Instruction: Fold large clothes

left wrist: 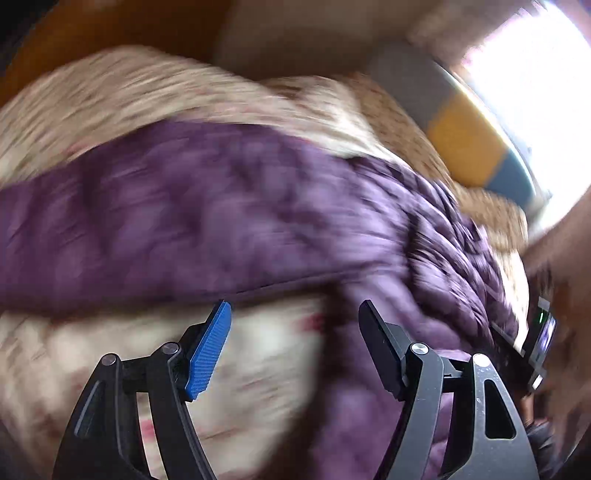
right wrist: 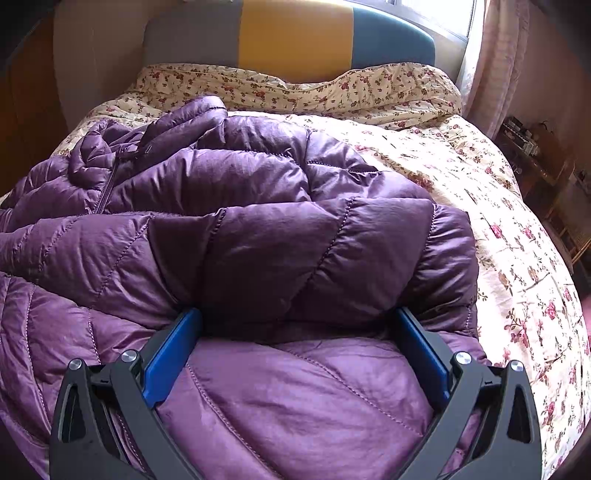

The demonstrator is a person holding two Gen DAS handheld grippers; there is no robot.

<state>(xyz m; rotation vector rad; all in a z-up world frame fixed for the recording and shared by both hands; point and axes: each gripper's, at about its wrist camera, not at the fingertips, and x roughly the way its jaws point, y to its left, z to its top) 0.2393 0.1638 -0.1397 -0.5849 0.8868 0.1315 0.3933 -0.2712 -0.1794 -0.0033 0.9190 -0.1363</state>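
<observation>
- A bedroom: a bed (right wrist: 524, 258) under a cream flowered quilt, a headboard (right wrist: 295, 33) in grey, yellow and blue blocks at the far end, a bright window (right wrist: 436, 14) and a pale curtain (right wrist: 498, 62) to the right of it.
- A purple quilted jacket (right wrist: 258, 229) lies across the bed, bunched and partly doubled over, its zip (right wrist: 109, 184) and collar toward the far left in the right wrist view.
- The right claw (right wrist: 295, 350) is spread wide, pushed into the jacket: a puffy fold sits between the two blue pads (right wrist: 173, 354), which are at its sides but not squeezing it, as far as can be judged.
- The left claw (left wrist: 295, 347) is also spread wide, holding nothing; its view is smeared by blur. It hovers over the jacket's near edge, bare quilt under its left finger and purple fabric under its right.
- The jacket's long axis appears to run left to right across the bed, directly ahead of both claws; the right one is deeper in the fabric and nearer to a grip.
- Judgement: the folding looks unfinished, the layers being loose and uneven.
- The jacket's right edge (right wrist: 469, 258) ends with a broad strip of bare quilt beyond it, and more open quilt lies toward the headboard, so there is room to carry a fold either way.
- The slick padded fabric will probably slide and spring back.
</observation>
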